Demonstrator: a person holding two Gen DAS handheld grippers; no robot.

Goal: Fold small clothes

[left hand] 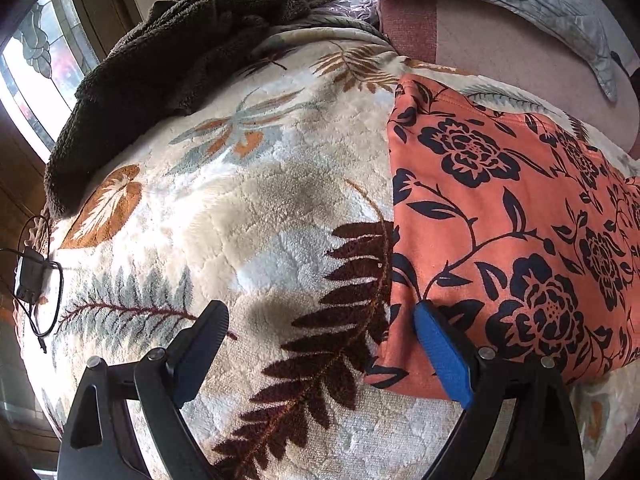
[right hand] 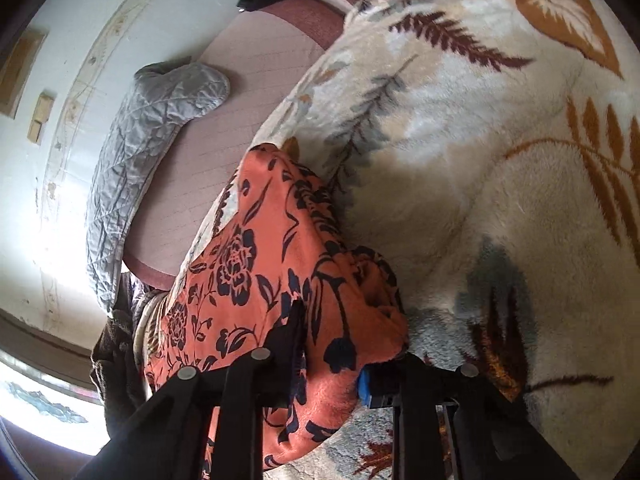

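An orange garment with a dark floral print lies flat on a cream leaf-patterned blanket. My left gripper is open and empty, just above the blanket, with its blue-padded finger resting over the garment's near left edge. In the right wrist view the same garment is bunched up and lifted at its near corner. My right gripper is shut on that bunched fabric, which hides the fingertips.
A dark brown fleece lies heaped at the blanket's far left. A black charger with cable sits at the left edge. A pink mattress and grey quilted pillow lie beyond. A window is at left.
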